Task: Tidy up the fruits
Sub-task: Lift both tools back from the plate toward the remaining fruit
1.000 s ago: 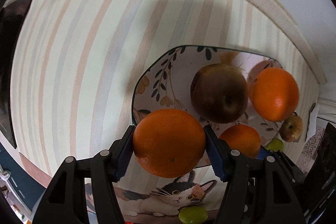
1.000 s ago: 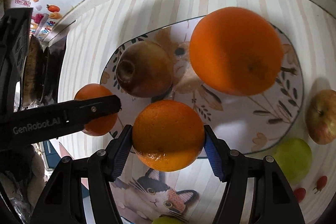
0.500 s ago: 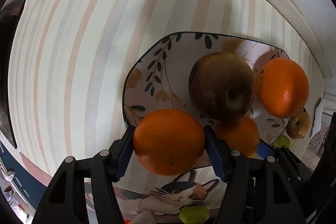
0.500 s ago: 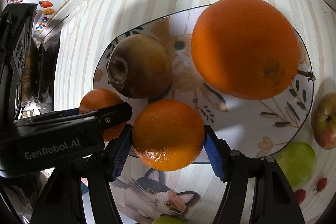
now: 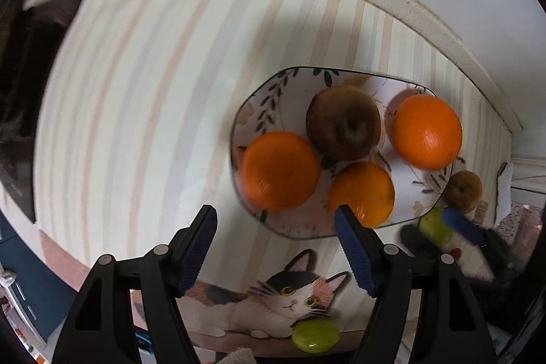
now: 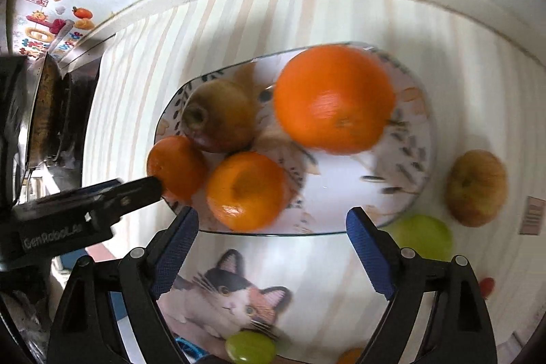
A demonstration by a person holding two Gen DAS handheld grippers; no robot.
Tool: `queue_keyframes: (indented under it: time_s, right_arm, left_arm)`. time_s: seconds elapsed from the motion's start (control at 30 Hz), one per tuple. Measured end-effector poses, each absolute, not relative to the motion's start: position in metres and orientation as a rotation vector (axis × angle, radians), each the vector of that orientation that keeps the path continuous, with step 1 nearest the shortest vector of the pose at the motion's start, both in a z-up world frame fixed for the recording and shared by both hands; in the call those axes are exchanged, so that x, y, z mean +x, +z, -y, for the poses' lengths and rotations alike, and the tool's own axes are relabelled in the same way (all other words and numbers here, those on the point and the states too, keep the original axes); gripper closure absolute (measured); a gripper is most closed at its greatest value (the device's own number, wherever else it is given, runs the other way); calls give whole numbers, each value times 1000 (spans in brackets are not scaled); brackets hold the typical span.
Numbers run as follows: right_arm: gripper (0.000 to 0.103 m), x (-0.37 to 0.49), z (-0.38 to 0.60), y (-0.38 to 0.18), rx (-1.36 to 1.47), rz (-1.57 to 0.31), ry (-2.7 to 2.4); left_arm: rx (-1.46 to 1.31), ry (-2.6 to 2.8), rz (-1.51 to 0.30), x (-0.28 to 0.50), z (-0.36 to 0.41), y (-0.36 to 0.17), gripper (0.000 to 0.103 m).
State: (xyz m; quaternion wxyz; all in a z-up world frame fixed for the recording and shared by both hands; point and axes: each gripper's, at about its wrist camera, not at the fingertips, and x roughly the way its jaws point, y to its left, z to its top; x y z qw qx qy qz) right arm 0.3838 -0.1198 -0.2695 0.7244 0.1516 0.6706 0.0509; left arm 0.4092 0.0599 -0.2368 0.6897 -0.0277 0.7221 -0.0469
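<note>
The left gripper (image 6: 155,190) bore white lettering, seemingly "GenRobot.AI" (blurred); red characters on the wall stickers (image 6: 44,23) were too small to read

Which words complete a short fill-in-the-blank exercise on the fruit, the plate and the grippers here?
1. The plate holds ____ oranges and one dark brown apple.
2. The green fruit lies ____ the plate, on the striped cloth.
3. Between the pads of the left gripper there is ____.
4. The picture printed on the cloth below the plate shows a ____.

Missing words: three; outside; nothing; cat
</note>
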Motion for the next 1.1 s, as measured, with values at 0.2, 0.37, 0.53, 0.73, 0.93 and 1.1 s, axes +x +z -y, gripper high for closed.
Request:
queue_keyframes:
  time_s: [0.2,0.37,0.53,0.73,0.93,1.1]
  right_arm:
    - [12,359,136,-235,260,-1405,65]
    - [12,338,137,-204,196,-1333,53]
    - [12,317,138,-181,170,-1278,64]
    - [12,288,138,-149,151,-1211,85]
    - [12,264,144,-117,153,-1146,99]
    - [12,245,146,-97,149,-1110,113]
  left_arm:
    - [-19,-74,-1501,378,-58,-211,33]
    - [-11,-66,-1419,355,-56,-187,33]
    - [-21,-64,-1352,336,-53,-164,33]
    - [-26,-72,-1272,310,-50,-131,33]
    - [-34,-83,-1210,286,-47,-105,33]
    - [-21,-93,-1179,268,-41,-93,33]
